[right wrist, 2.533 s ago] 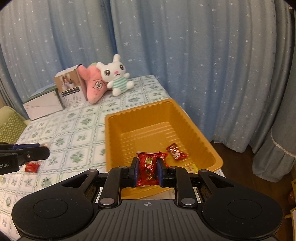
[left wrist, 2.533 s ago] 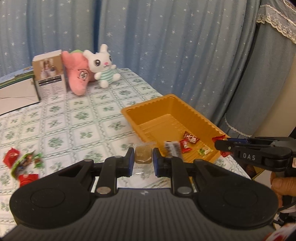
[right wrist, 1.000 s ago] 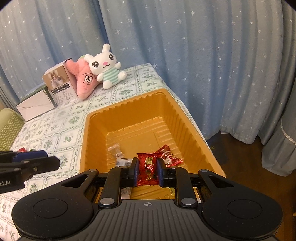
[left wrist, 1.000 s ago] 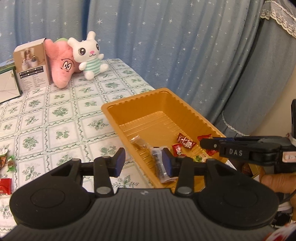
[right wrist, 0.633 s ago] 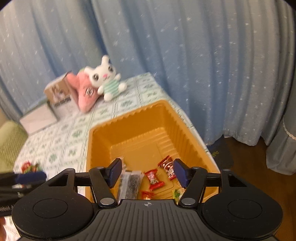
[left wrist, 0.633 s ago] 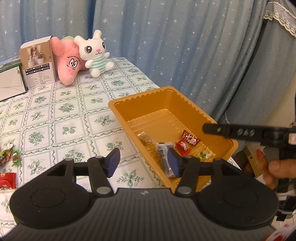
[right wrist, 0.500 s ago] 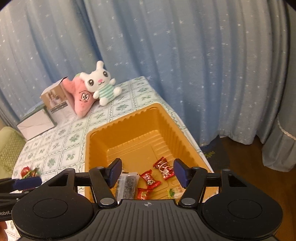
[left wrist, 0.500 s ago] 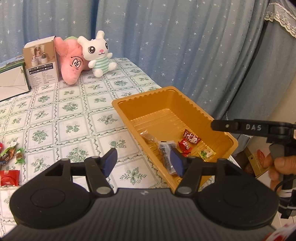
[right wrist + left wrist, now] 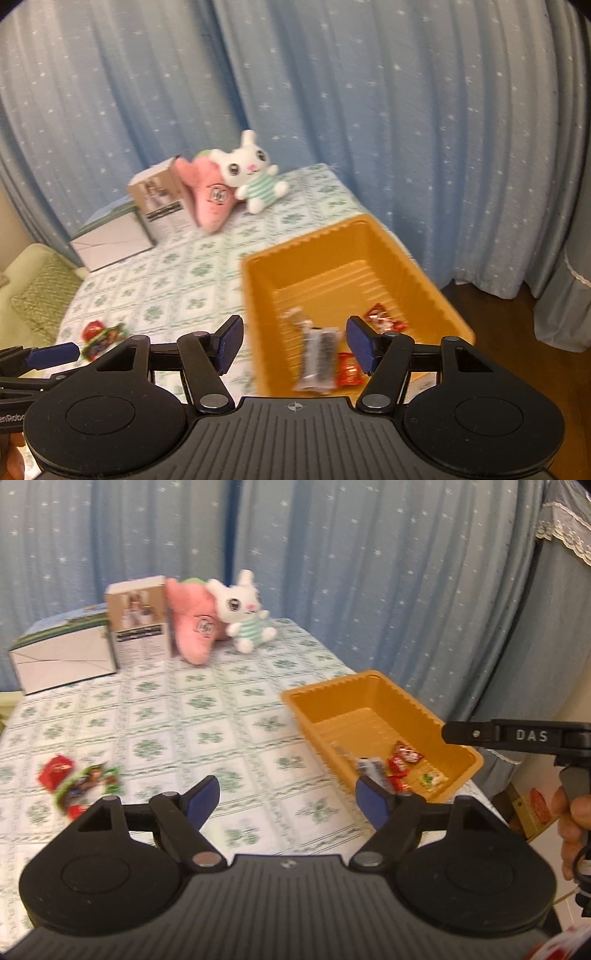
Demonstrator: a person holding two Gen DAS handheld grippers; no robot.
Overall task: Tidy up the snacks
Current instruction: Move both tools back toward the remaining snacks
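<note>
An orange tray (image 9: 458, 746) (image 9: 258, 295) stands at the table's right edge with several wrapped snacks in it: red candies (image 9: 406, 756) (image 9: 384, 320), a dark bar (image 9: 319, 352) and a green-yellow sweet (image 9: 432, 778). More snacks, red (image 9: 55, 773) (image 9: 92, 328) and green (image 9: 86, 784) (image 9: 107, 338), lie loose on the tablecloth at the left. My left gripper (image 9: 286, 801) hovers above the cloth left of the tray, its jaws still opening with nothing between them. My right gripper (image 9: 293, 341) hangs open and empty over the tray's near end.
A white box (image 9: 62, 657), a small carton (image 9: 138, 622), a pink plush (image 9: 194, 626) and a white bunny plush (image 9: 242, 611) stand at the table's far side before blue curtains. A green cushion (image 9: 40, 295) lies left of the table. A hand (image 9: 576, 823) holds the right gripper's handle.
Both grippers let their snacks fall into the tray and opened wide. Both then pulled back and up; the left one swung leftward, bringing the loose snacks into view.
</note>
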